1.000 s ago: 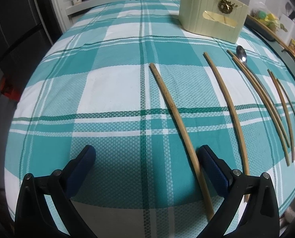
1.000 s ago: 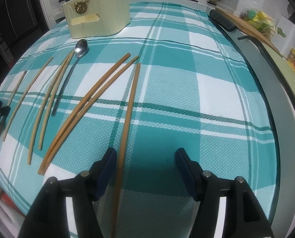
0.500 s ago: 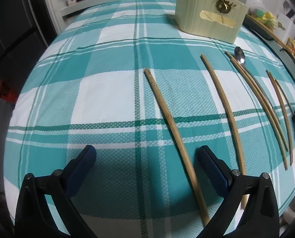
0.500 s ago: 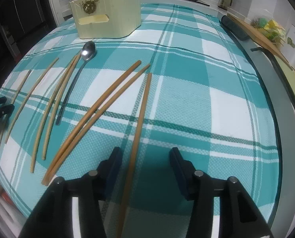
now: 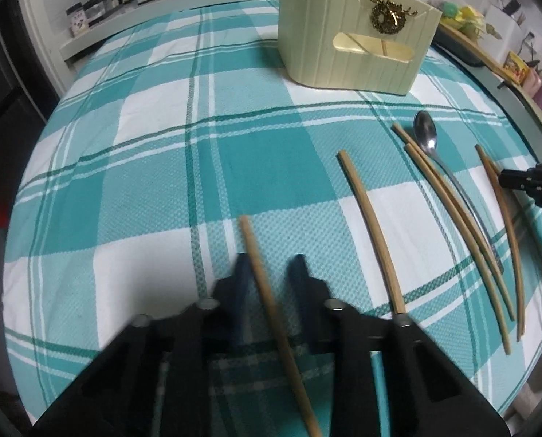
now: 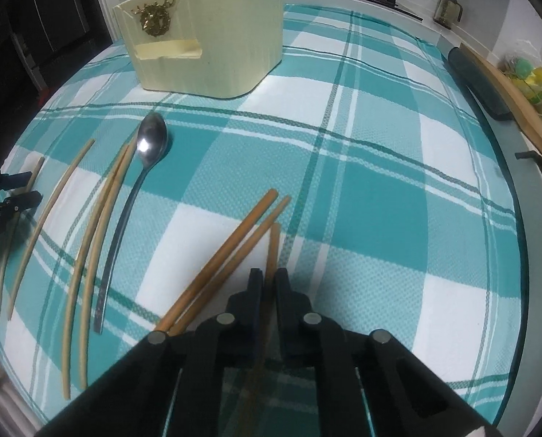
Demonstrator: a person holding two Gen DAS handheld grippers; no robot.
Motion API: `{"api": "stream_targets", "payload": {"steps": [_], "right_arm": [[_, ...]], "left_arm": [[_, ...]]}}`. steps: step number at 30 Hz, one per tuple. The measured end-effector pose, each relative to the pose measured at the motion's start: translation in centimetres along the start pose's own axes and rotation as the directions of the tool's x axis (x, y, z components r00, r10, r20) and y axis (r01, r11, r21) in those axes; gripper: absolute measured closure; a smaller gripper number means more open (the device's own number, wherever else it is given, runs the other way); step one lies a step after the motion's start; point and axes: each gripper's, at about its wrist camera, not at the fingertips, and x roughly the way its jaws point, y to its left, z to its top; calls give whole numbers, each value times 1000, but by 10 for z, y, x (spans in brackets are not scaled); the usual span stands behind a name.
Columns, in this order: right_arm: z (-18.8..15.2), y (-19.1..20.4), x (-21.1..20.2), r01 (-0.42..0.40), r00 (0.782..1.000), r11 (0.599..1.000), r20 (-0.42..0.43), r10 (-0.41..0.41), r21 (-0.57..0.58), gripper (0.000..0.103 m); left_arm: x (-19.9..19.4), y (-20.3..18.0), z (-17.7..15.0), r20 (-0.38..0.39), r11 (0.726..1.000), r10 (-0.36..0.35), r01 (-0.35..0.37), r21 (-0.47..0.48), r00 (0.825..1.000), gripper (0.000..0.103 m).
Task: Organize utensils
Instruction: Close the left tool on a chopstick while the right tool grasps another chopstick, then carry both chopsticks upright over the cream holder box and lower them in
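Several bamboo chopsticks and a steel spoon (image 5: pixel 425 134) lie on the teal plaid cloth in front of a cream utensil holder (image 5: pixel 354 51). My left gripper (image 5: pixel 271 266) is closing around one chopstick (image 5: pixel 251 240). The left pad touches it and a strip of cloth still shows at the right pad. In the right wrist view my right gripper (image 6: pixel 268 276) is closing, its jaws pinched on the near end of another chopstick (image 6: pixel 274 244). A darker pair (image 6: pixel 227 255) lies just to its left. The spoon (image 6: pixel 150 142) and holder (image 6: pixel 212 47) lie further off.
More chopsticks (image 5: pixel 373 233) lie to the right of the left gripper, a pale pair (image 5: pixel 453 211) beside the spoon. The table's glass edge (image 6: pixel 518 255) runs along the right, with a dark pad (image 6: pixel 478 83) and clutter beyond. A stove and jars stand behind the holder.
Both grippers moved forward over the cloth and their jaws drew in from wide apart, each around a chopstick. The holder looks nearer in both views.
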Motion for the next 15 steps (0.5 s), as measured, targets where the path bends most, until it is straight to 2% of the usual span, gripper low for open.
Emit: {"api": "stream_targets", "payload": {"steps": [4,9,12,15], "right_arm": [[3,-5,-4,-9,999,998,34,7,57,97],[-5,-10,-52,-65,983,991,180,43,116,97],[-8,-6,-93,-76,963,990,266,43,115,97],[-13,-1,-139,-87,931,990,363,42,109,97]], "left_arm": [[-15,9,0,66,998,-53,55,-38,996,98],[-62,7,-2,196,995,-80,90,-45,977,98],[-97,4,-2,276,992,-99,116,-47,956,98],[-129,2,1,353,989,-116,140,-42,928,98]]}}
